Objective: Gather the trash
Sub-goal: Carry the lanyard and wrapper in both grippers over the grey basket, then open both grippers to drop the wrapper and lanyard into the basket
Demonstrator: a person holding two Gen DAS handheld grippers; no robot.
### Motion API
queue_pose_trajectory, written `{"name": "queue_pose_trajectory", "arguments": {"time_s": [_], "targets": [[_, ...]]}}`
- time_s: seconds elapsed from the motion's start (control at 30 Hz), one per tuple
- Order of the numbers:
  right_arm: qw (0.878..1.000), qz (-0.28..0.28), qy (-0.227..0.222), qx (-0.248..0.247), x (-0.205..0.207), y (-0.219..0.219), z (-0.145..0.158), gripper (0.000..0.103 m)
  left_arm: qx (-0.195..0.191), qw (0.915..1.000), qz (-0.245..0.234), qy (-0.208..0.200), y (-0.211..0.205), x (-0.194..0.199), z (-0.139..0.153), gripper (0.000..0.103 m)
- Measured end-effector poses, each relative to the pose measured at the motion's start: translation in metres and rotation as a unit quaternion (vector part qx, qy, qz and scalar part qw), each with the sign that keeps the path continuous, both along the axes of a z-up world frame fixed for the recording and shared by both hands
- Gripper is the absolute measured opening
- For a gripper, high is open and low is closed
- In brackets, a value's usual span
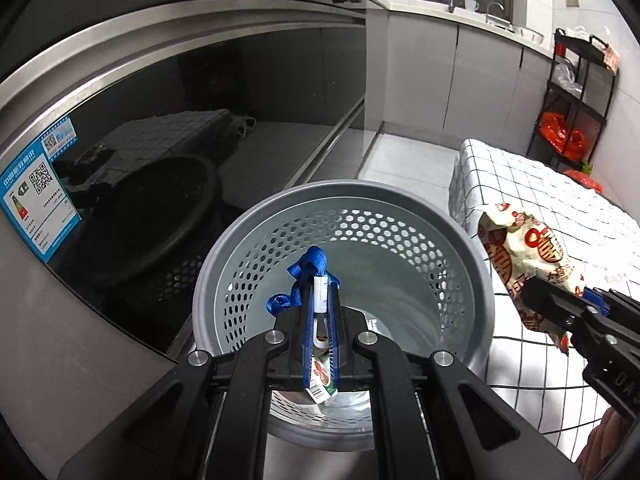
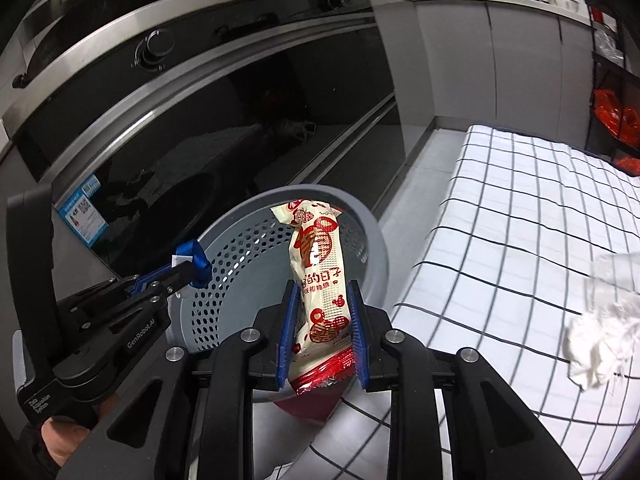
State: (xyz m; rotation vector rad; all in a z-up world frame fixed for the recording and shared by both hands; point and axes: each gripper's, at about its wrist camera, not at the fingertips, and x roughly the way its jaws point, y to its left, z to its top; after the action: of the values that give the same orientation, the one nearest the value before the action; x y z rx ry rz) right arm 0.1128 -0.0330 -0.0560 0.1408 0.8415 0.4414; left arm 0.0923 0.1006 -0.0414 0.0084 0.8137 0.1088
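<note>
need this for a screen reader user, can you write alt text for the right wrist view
The right gripper holds a red-and-cream snack wrapper over a grey perforated bin; the left gripper pinches blue ribbon beside it. Crumpled tissue lies on the checked tablecloth.

Your way down into the bin is open; the oven door crowds its left, the counter its right.

Dim room, fisheye-bent edges – glare on the glossy oven door
</note>
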Motion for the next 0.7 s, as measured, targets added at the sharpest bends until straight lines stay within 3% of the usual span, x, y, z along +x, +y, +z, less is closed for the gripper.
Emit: {"name": "queue_pose_trajectory", "arguments": {"time_s": [0.7], "targets": [[0.998,0.041,0.032,-0.042,0.028,0.039,-0.024,0.024,-0.003,0.9994,0.028,0.019,0.018,0.013,-0.017,0.007]]}}
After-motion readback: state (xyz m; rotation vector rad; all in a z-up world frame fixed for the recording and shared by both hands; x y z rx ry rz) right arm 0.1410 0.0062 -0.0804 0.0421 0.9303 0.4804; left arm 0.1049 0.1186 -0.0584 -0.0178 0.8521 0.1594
